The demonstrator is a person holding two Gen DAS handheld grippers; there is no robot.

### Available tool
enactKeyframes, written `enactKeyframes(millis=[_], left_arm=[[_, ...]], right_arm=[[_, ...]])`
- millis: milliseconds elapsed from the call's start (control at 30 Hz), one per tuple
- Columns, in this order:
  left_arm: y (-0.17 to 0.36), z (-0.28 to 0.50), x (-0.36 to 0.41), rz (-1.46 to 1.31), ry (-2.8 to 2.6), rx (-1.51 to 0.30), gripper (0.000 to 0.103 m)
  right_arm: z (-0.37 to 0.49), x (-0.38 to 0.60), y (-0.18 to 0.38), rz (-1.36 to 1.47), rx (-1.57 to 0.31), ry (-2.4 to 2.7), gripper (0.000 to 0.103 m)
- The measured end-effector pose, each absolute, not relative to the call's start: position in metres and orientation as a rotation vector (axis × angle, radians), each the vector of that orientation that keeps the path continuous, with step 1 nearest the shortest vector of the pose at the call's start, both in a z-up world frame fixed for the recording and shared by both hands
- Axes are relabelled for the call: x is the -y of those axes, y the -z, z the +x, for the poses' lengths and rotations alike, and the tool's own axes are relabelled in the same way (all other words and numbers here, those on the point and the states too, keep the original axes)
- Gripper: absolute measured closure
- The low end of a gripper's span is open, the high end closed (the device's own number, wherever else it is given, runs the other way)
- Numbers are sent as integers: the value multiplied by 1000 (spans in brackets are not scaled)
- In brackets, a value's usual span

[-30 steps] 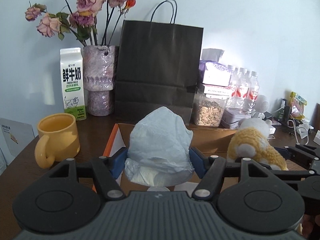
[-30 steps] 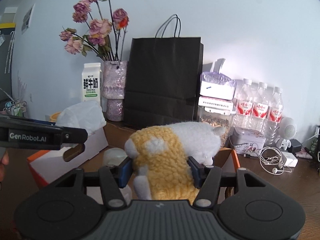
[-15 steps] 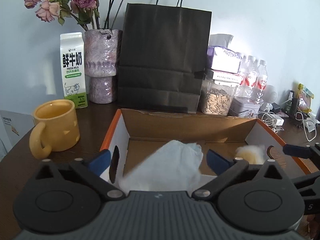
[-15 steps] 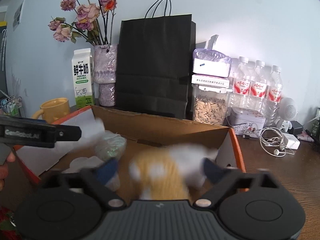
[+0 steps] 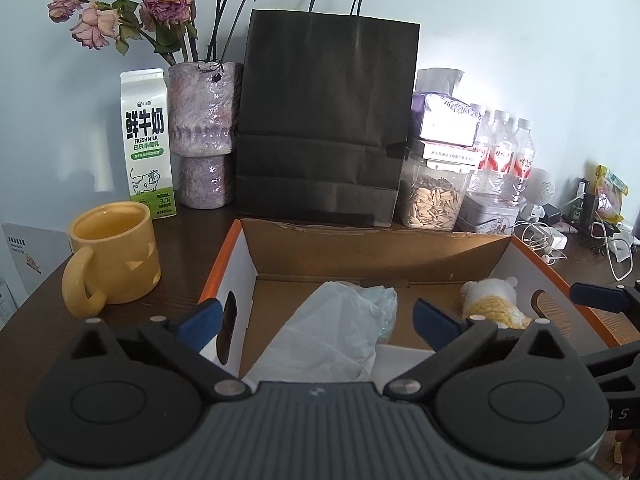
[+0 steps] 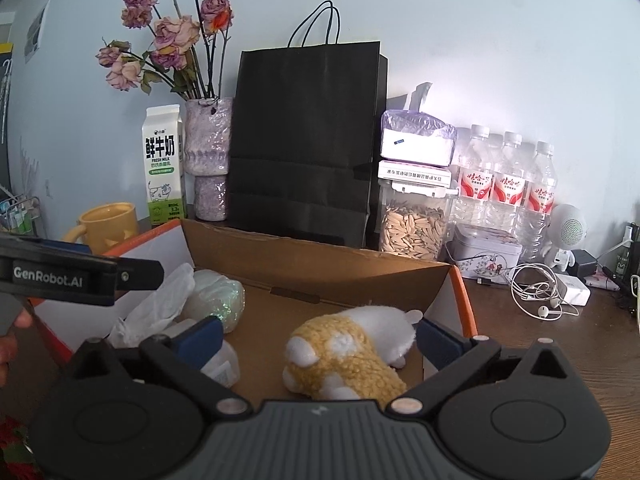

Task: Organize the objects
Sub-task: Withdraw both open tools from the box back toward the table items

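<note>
Plush toy [image 6: 344, 356] and plastic bag [image 5: 332, 336] inside cardboard box [image 5: 372, 250] (both grippers agape).

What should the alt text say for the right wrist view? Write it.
The open right gripper hovers over a yellow-and-white plush toy lying in a cardboard box, beside a crumpled white plastic bag; a black paper bag stands behind.

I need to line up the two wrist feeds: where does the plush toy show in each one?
Left wrist: plush toy at right of centre, low in the box, partly hidden behind the left gripper's right finger.
Right wrist: plush toy at bottom centre, lying on the box floor between the open fingers.
Shared landmark: black bag standing behind the box.
</note>
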State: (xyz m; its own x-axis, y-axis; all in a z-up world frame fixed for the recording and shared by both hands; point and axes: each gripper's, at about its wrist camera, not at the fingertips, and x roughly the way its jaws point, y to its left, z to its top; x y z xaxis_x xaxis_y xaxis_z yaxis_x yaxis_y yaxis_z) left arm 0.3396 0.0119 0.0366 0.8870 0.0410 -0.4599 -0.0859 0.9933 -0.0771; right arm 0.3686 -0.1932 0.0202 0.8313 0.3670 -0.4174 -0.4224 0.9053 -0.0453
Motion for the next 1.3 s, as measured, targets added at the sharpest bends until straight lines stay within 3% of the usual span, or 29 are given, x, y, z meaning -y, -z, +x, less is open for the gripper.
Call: enactKeyframes(millis=[667, 1300], left_arm=[[-61, 295, -5, -107, -28, -393, 0], [-48, 229, -5, -63, -36, -473, 0]], right_arm=[[324, 209, -48, -129, -334, -415, 0], [248, 258, -24, -180, -426, -369, 0]])
